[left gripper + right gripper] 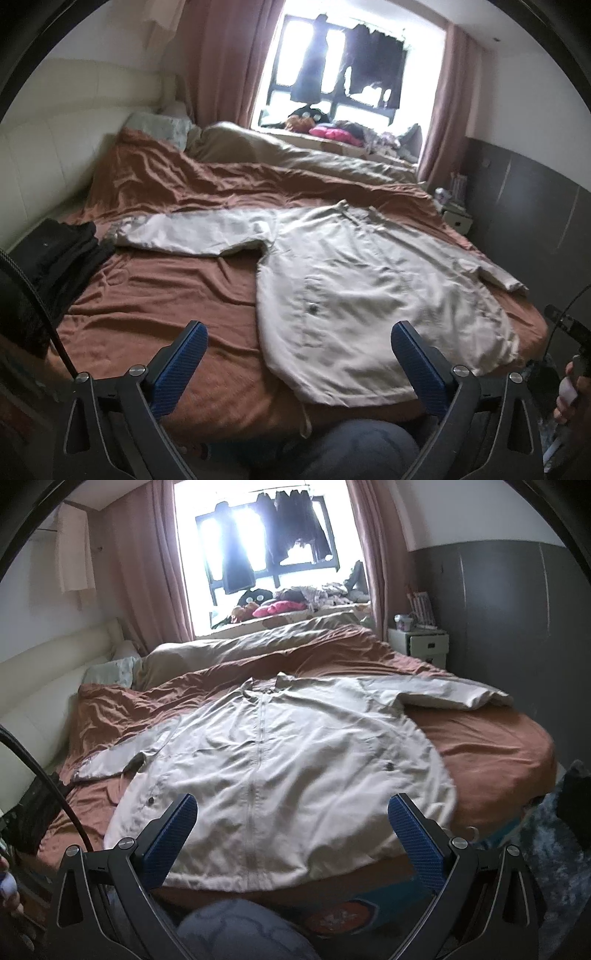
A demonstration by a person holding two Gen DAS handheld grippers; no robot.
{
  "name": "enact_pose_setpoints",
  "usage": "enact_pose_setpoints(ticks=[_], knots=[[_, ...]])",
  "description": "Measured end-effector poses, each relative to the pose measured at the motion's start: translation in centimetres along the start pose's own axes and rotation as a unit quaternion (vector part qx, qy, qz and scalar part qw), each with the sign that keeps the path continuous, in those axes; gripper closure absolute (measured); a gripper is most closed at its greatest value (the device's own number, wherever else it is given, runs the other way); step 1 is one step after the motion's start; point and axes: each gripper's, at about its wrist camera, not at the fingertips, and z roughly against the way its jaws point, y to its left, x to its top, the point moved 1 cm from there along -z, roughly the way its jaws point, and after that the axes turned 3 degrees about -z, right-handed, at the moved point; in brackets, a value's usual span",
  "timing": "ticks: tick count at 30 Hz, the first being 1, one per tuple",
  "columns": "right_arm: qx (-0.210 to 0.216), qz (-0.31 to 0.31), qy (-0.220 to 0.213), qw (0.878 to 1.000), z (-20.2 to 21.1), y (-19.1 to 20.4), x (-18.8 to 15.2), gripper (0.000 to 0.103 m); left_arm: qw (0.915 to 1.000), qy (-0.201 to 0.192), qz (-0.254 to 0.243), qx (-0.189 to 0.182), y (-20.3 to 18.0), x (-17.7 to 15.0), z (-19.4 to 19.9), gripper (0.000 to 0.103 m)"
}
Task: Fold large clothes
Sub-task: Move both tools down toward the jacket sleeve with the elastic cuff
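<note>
We find the jacket (280, 771) spread flat, front up, on the bed (491, 760), its hem at the near edge and sleeves out sideways. Black clothes (62, 254) lie at the bed's left edge. Our left gripper (299, 354) and right gripper (291, 830) both hover above the hem, fingers apart, empty.

Bedroom surroundings as we find them
We list a rust-brown bedsheet (166, 288), a beige duvet (295, 155), pink curtains (221, 62), dark garments (273, 528) hanging at the window (332, 74), a white bedside cabinet (421, 646), and folded black clothing (62, 254).
</note>
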Motion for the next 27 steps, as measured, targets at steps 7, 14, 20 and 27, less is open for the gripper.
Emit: enact_pose_setpoints(ticks=[7, 14, 20, 27], knots=[[0.018, -0.015, 0.029, 0.999, -5.7, 2.2, 2.8, 0.000, 0.9991, 0.021, 0.035, 0.012, 4.2, 2.3, -4.6, 0.010], [0.054, -0.009, 0.040, 0.998, -10.9, 7.0, 5.8, 0.000, 0.9965, 0.033, 0.070, 0.032, 9.1, 5.2, -8.1, 0.017], [0.088, -0.020, 0.056, 0.994, -15.5, 9.8, 8.0, 0.000, 0.9928, 0.046, 0.098, 0.053, 14.1, 7.3, -10.8, 0.025], [0.129, -0.026, 0.072, 0.989, -21.1, 12.2, 9.1, 0.008, 0.9880, 0.062, 0.123, 0.069, 19.5, 9.4, -14.9, 0.030]])
